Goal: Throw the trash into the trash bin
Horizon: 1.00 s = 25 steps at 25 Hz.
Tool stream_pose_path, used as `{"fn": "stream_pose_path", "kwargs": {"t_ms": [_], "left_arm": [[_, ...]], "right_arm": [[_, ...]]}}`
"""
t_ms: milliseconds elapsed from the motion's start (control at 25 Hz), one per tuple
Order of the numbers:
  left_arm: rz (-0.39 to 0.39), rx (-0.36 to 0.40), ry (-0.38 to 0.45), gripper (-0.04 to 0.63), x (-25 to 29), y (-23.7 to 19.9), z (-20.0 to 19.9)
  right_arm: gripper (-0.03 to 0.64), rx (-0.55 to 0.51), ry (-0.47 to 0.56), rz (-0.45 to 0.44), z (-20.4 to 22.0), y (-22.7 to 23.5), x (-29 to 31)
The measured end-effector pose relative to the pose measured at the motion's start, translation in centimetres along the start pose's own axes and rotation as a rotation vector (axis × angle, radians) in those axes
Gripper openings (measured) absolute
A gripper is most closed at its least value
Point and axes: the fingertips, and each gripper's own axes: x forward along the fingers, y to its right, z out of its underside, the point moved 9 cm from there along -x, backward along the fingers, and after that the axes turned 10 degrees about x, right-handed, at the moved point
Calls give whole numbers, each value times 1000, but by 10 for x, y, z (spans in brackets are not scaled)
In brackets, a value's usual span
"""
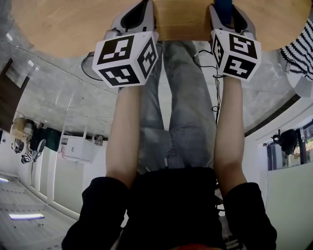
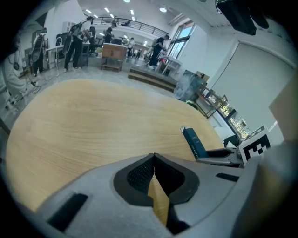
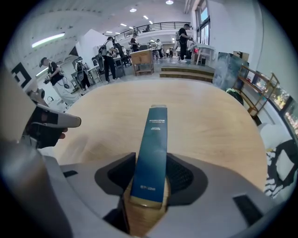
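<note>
A person (image 1: 171,210) in a black top and grey jeans (image 1: 183,112) stretches both bare forearms towards a round wooden counter (image 1: 73,24). The left gripper (image 1: 134,22) and right gripper (image 1: 230,19), each bearing a black-and-white marker cube, reach over the counter's edge. A blue object (image 1: 223,7) shows between the right gripper's jaws, and a striped cloth (image 1: 299,53) lies at the right.

matt wooden table (image 3: 209,116), smooth, slightly glossy blue cardboard box (image 3: 152,153)
</note>
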Motion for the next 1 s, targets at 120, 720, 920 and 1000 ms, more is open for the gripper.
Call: {"fn": "stream_pose_path", "kwargs": {"t_ms": [120,720,920,1000], "left_arm": [[-13,-21,12,9,-4,-7,6],[-111,-152,68,9,-71,-74,63],[-152,-210,97,9,-93,-98,77],[-170,-236,110,9,-103,-107,85]], "right_arm": [[202,32,24,-19,-2,-1,-1],[199,-23,49,-155,-4,-98,-2],[198,-76,36,-205,-8,-135,3],[198,-100,30,-227,-9,-151,4]]}}
